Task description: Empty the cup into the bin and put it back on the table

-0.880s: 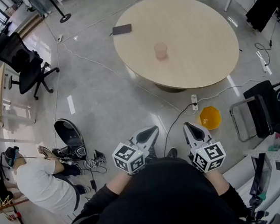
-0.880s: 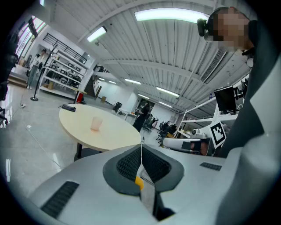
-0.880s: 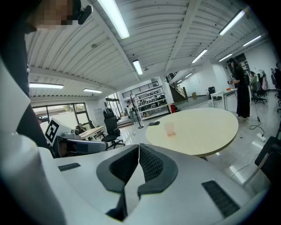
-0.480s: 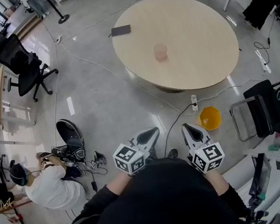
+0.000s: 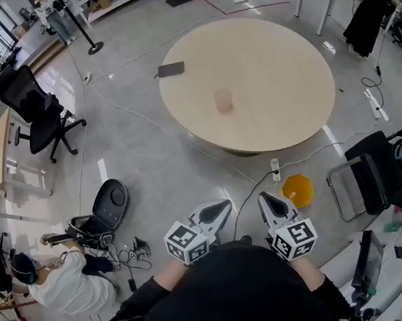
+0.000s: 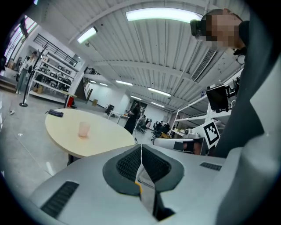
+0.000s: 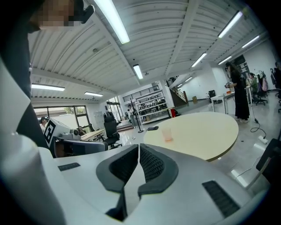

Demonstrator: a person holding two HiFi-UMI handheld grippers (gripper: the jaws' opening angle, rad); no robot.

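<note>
Pink cup (image 5: pixel 223 100) beyond left tongs (image 5: pixel 224 205), right tongs (image 5: pixel 265 198)

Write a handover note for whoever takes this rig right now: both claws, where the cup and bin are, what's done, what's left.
Left claw: shut, empty, held close to the body.
Right claw: shut, empty, beside it.
Cup: upright near the middle of the round table, far ahead of both claws; contents can't be made out.
Yellow bin: on the floor by the table's near edge, just ahead of the right claw.
Done: nothing yet.
Left: approach, grip the cup, tip it into the bin, set it back on the table.
</note>
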